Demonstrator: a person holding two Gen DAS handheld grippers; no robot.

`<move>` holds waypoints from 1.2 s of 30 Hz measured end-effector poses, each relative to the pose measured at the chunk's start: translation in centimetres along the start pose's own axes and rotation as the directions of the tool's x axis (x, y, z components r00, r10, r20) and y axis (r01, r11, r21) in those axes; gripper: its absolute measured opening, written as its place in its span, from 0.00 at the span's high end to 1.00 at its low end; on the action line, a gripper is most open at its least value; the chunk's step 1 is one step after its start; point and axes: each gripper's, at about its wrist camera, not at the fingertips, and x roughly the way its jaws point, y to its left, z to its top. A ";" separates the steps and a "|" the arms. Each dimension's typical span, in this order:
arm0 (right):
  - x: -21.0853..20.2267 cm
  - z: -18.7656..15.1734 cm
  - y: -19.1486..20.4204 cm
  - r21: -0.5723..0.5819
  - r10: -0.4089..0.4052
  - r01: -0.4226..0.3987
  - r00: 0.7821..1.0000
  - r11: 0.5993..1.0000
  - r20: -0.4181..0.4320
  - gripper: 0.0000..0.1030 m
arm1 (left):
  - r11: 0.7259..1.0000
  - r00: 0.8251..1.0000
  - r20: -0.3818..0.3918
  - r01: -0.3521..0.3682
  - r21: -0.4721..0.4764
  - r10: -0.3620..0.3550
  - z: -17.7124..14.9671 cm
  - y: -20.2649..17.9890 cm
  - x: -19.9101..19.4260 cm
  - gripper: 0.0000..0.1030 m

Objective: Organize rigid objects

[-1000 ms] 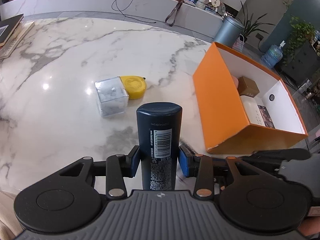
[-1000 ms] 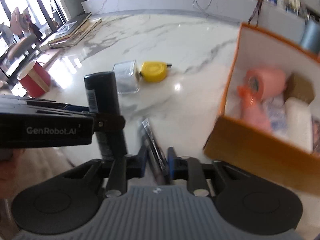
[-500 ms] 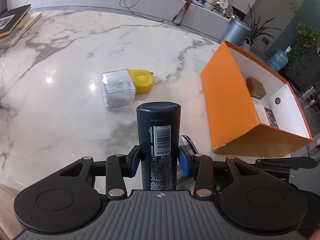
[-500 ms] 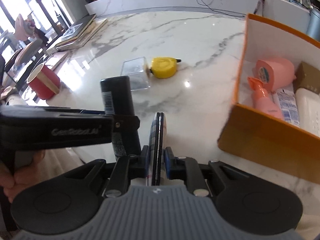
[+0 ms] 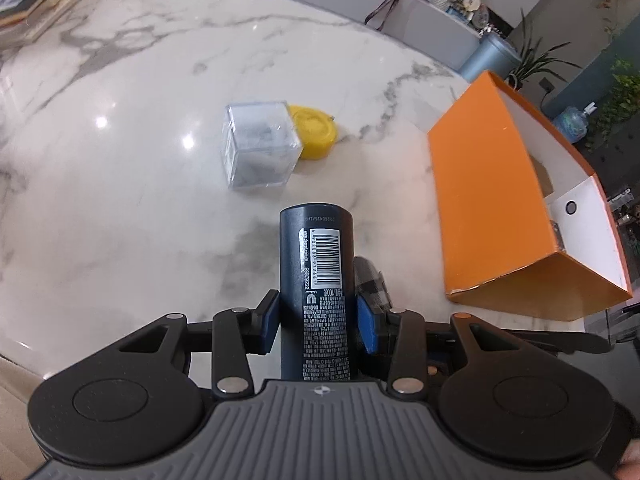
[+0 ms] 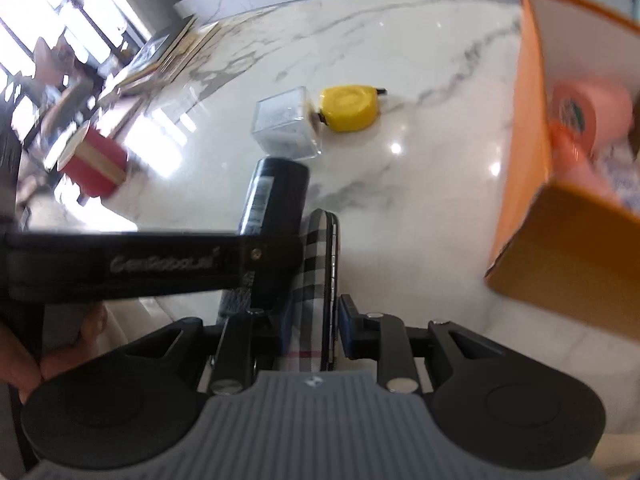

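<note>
A white marble table (image 5: 120,200) fills both views, with an open orange box (image 5: 492,208) at its right edge already holding a pink bottle (image 6: 588,116) and other packets. Near the table's middle a clear plastic cube (image 5: 258,148) sits touching a yellow tape measure (image 5: 316,130); both look rigid and light, and the cube's smooth walls are likely slippery, so its flat opposite faces suit a grip.

The left gripper (image 5: 318,322) pinches a dark blue cylindrical bottle (image 5: 316,280) at mid-body, upright over the near table edge: stiff, smooth, probably moderately heavy.

The right gripper (image 6: 314,326) has a slim checked-pattern case (image 6: 318,280), possibly a phone, edge-on between its jaws, which are opening; motion blur hides whether the pads still touch it.
</note>
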 end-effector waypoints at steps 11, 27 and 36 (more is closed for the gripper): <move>1.0 -0.1 -2.1 0.148 0.081 -0.079 0.997 0.986 -0.007 0.79 | 0.998 0.998 0.018 -0.064 -0.018 0.065 -0.2 0.1 -0.1 0.56; -1.9 0.7 1.2 -0.051 -0.052 0.054 0.998 0.997 0.038 0.82 | 0.995 0.994 -0.056 -0.099 -0.024 0.098 -0.2 0.1 1.7 0.56; 0.3 0.2 0.1 0.032 0.024 -0.025 1.000 0.999 0.020 0.70 | 0.994 0.993 -0.051 -0.111 -0.024 0.109 -0.3 0.2 1.5 0.56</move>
